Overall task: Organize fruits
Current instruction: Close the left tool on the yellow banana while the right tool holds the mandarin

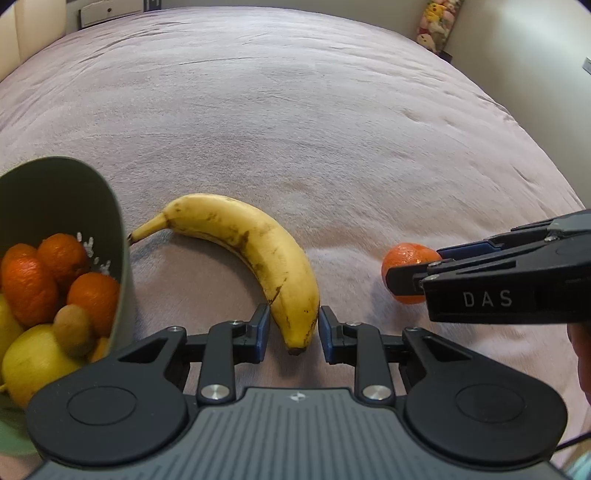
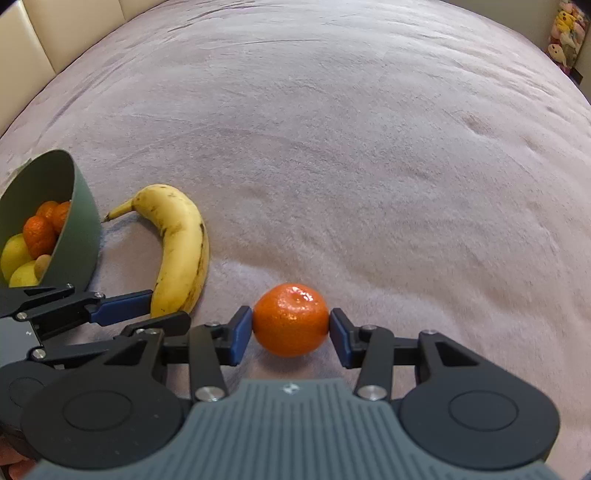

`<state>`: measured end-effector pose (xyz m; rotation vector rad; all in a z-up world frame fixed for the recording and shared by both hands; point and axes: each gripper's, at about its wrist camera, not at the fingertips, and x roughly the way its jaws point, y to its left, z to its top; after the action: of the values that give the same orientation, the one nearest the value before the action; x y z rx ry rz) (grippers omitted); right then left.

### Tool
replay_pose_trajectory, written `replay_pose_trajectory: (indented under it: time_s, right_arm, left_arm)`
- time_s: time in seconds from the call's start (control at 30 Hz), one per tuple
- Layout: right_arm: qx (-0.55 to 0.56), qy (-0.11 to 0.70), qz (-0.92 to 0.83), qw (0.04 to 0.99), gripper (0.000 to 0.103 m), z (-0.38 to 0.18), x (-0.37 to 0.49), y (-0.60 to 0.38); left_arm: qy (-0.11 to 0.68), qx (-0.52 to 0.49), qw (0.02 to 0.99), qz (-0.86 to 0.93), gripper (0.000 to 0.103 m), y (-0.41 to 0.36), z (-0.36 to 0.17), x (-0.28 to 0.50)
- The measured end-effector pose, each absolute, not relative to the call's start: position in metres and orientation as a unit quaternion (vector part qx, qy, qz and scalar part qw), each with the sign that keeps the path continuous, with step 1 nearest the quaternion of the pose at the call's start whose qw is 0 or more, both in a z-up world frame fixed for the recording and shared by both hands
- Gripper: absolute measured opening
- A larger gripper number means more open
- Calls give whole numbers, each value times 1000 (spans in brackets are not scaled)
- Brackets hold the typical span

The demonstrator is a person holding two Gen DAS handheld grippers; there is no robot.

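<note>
My left claw (image 1: 294, 324) is clamped narrow on the banana (image 1: 255, 251), blue pads (image 1: 263, 325) squeezing its blunt lower end from both sides. Banana lies on the pink blanket (image 1: 295, 129), curving from my pads up toward 10 o'clock, stem tip just beside the green bowl (image 1: 118, 258) wall; touching or not, can't tell. The bowl sits at 9 o'clock in the left wrist view, tilted with its mouth facing me. Inside it: 3 mandarins (image 1: 55, 273), a kiwi (image 1: 74, 328) and 2 lemons (image 1: 33, 365), piled together, kiwi resting on the lemons.

My right claw (image 2: 290, 330) is closed on the loose tangerine (image 2: 290, 319), 1 pad (image 2: 242, 334) pressing each side at mid-width, so it is holding that fruit. The tangerine is down at blanket level; resting on the fabric or just off it, can't tell. From the left wrist view the right claw comes in from 3 o'clock with the tangerine at its tip, well apart from the banana. From the right wrist view the left claw enters from 9 o'clock, 1 blue finger against the banana's near end, bowl further out toward 10 o'clock. Plush toys (image 1: 437, 22) stacked at 1 o'clock against the far wall. Cream padded headboard (image 2: 55, 33) at 11 o'clock.
</note>
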<state>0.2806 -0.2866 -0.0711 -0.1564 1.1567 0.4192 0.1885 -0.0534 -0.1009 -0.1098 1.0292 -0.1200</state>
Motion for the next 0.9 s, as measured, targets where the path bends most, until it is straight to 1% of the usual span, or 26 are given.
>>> replay_pose_trajectory:
  time_s: [0.3,0.47,0.5,0.53,0.6,0.73,0.77,0.8,0.83,0.9]
  right_arm:
    - [-69,552,181,811,43,-61,234,-288]
    - [-58,568,176,802,44,-66,199,-290]
    - [-57,572,174,800,44,-68,192,-289]
    - [-57,575,171,798,44,-71,185,-289]
    - [-62,578,168,796,44,-76,172,-288]
    - [-109,550,174,810,44,-78,154,-280]
    - [-127,538,177,815,44,-77,153,-277]
    - [-143,524,178,820,44,-75,151,-275]
    - [-153,512,178,826,44,-72,152,-274]
    - [-158,495,173,837,44,-67,155,-275]
  left_arm:
    - [527,-22,845,-88,28,-49,-85,141]
    - [558,-4,823,-107,26,-44,-83,114]
    - [565,-3,817,-111,23,-43,-84,109]
    - [573,-3,812,-114,12,-42,-87,106]
    - [583,-9,803,-122,11,-40,-92,101]
    - [571,-13,811,-125,15,-38,-90,98]
    - [564,-15,816,-130,22,-37,-87,96]
    - [554,-18,822,-134,32,-36,-83,93]
    - [543,-21,829,-136,39,-35,-79,91]
    - [522,-29,842,-132,45,-32,-72,89]
